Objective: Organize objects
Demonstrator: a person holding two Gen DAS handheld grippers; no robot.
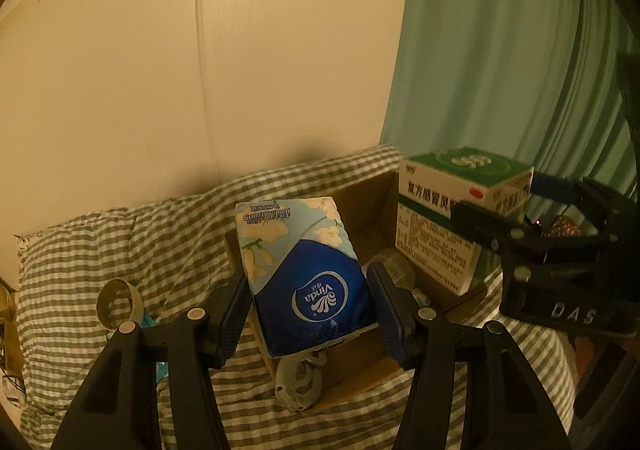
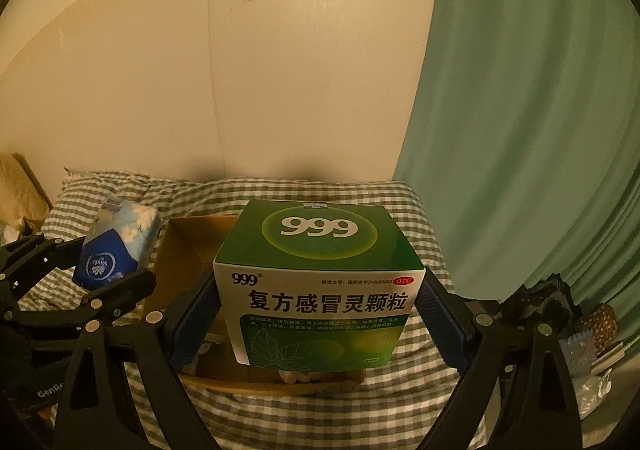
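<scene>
Both views are dim and tinted warm yellow, as from indoor lamplight. The fisheye lens bows the wall [image 1: 160,70] seams and blackens the corners. Soft dark shadows sit on the wall just above the bed [image 2: 320,410]. The medicine box [image 1: 460,202] looks slightly blurred in the left view.

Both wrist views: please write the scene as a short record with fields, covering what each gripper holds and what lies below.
left gripper: shut on Vinda tissue pack
right gripper: shut on green 999 medicine box
below both: open cardboard box, with some items inside
surface: grey-and-white checked bedding
background: cream wall, green curtain
</scene>
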